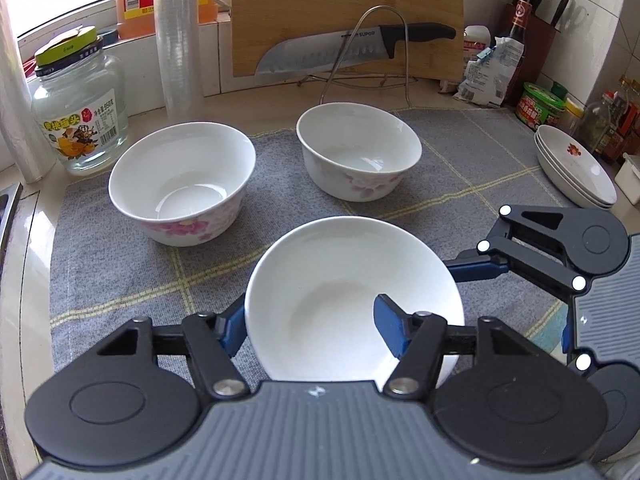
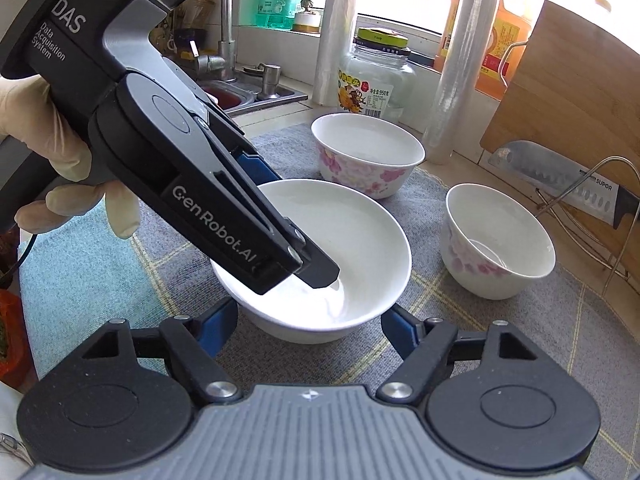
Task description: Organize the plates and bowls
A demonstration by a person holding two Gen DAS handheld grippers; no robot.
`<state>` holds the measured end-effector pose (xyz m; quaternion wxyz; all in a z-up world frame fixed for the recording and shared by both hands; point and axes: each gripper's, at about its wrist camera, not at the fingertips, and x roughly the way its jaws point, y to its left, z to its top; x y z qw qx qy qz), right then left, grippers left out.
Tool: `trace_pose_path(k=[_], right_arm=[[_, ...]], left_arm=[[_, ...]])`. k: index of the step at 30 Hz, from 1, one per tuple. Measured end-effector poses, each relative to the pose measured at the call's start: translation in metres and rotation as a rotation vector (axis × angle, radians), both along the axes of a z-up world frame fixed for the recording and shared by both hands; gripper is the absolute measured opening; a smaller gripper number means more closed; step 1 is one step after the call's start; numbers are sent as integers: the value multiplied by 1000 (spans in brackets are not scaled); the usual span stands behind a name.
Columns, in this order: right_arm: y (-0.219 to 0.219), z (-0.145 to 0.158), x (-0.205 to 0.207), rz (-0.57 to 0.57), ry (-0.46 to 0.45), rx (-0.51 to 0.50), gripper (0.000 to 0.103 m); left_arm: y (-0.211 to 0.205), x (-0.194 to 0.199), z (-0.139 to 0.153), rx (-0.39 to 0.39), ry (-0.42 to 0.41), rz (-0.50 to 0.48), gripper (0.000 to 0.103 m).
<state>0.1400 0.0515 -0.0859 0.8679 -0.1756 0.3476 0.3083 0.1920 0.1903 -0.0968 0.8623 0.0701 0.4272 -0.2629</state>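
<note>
A plain white bowl [image 1: 344, 292] sits on the grey mat [image 1: 120, 280], nearest me. My left gripper [image 1: 310, 330] is open around its left rim: one blue pad outside, the other inside the bowl. In the right wrist view the left gripper [image 2: 288, 236] reaches down into this bowl [image 2: 360, 240]. My right gripper [image 2: 310, 326] is open, its blue fingers astride the bowl's near side; whether they touch it is unclear. Two floral bowls stand farther back, one to the left [image 1: 182, 182] [image 2: 368, 152] and one to the right [image 1: 358, 150] [image 2: 500, 240]. Stacked plates [image 1: 576, 168] rest at the far right.
A glass jar [image 1: 78, 104], plastic film rolls [image 1: 176, 40], oil bottles, a cutting board [image 1: 348, 16] with a knife [image 1: 352, 50] on a wire rack, sauce bottles and a knife block line the back. A sink [image 2: 240, 92] lies to the left.
</note>
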Motion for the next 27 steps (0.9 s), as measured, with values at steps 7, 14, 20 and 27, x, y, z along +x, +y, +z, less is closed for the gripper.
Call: trace_pose_path(k=[7,14,20,27], right_arm=[[-2,4,1,-12,17,-2,82],[-15,14,-4,-38,33,-2,82],[-37,19,-11,-91,37,-9,82],[-67,22,-19,-171,36,-24,82]], left_arm=[[-3,-2,4,-2,2,-13,63],[-14,-8,11,-18,1,-47,63],[-38,-12,16,-33,-6,-101,63],[-74,-9,19,-44,-12,-186,63]])
